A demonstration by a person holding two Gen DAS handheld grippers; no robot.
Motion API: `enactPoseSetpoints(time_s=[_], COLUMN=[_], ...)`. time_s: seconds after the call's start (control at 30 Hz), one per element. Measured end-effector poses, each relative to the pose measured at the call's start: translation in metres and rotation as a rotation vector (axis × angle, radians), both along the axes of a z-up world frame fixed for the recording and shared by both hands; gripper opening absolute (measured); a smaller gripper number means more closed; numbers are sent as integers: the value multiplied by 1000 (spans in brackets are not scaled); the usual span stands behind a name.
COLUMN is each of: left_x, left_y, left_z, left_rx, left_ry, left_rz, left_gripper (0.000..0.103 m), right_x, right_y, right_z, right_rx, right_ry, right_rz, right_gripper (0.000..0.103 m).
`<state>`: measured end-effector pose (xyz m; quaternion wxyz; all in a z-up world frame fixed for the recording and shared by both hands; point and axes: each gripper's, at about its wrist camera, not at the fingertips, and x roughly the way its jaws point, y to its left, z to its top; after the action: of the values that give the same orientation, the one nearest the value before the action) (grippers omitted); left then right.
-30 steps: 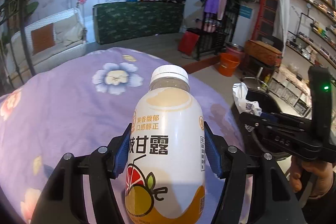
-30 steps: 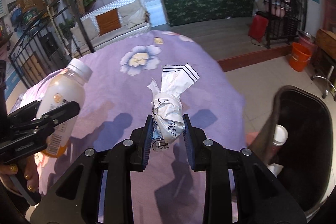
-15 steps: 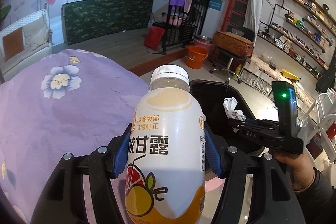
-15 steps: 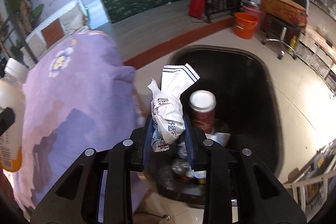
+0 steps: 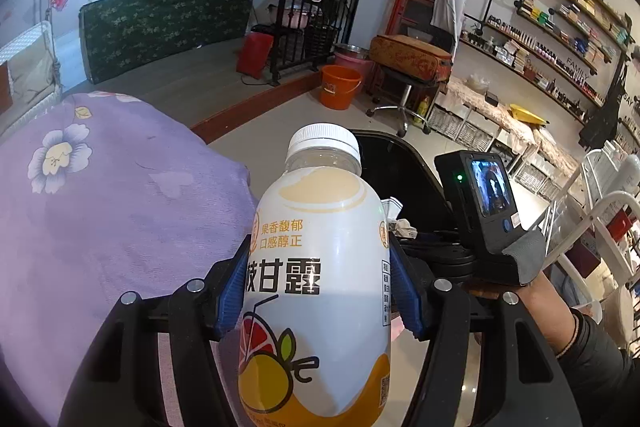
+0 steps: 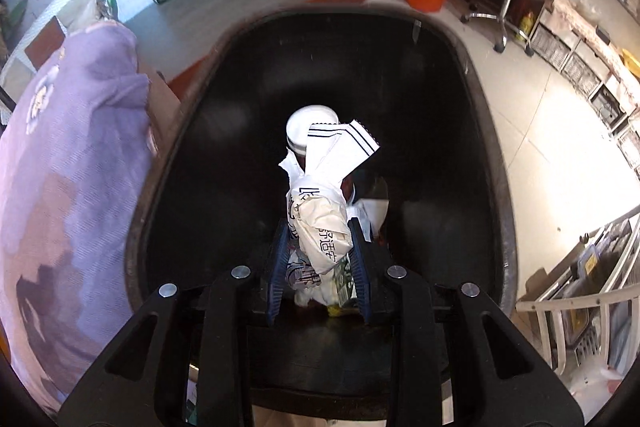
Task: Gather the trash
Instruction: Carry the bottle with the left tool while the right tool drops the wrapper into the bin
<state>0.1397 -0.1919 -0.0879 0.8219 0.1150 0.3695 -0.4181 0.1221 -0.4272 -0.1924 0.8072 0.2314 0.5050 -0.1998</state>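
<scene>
- Drop time: right claw (image 6: 318,247) poised straight above the black plastic trash bin (image 6: 484,131), blue pads pinched narrow on the crumpled white paper wrapper with dark print (image 6: 320,211).
- Best played by spreading the pads right there, over the middle of the opening, clear of the rim, so the wrapper falls onto the white-lidded cup (image 6: 310,123) and scraps at the bottom.
- Left claw (image 5: 318,287) clamped mid-width around the white plastic drink bottle with orange fruit label and white cap (image 5: 320,259), upright, near the bin's edge and just off the purple flowered desk cloth (image 5: 100,207).
- Worth waiting with the bottle until the right claw is out of the way, then carrying it over the opening before letting go.
- Against a second ago: right claw was above the purple cloth with the bin off to the side, now tipped down over the bin's mouth.
- Left view has swung from cloth towards bin and shelves; both grips unchanged.
</scene>
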Motion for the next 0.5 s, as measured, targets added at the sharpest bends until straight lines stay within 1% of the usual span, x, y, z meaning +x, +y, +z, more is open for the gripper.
enactPoseSetpoints(time_s=[0.07,0.13,0.17,0.27,0.5], left_x=[1,3,3,1,2], left_y=[-2,-5,-6,-12,-27], left_z=[-2,-4,-5,-8,-11], left_rx=[5,8,10,17,37], left_ry=[13,26,31,39,51], left_rz=[-7,-9,-10,-14,-37], left_gripper=[61,61,61,61,61], right_x=[0,0,2,0,-11], right_y=[1,1,-1,-1,2], right_z=[-3,-3,-3,-1,7], right_rx=[6,11,12,-3,-12], right_ry=[5,1,-5,-20,-54], right_rz=[4,-3,-6,-9,-18], right_gripper=[30,38,46,58,60])
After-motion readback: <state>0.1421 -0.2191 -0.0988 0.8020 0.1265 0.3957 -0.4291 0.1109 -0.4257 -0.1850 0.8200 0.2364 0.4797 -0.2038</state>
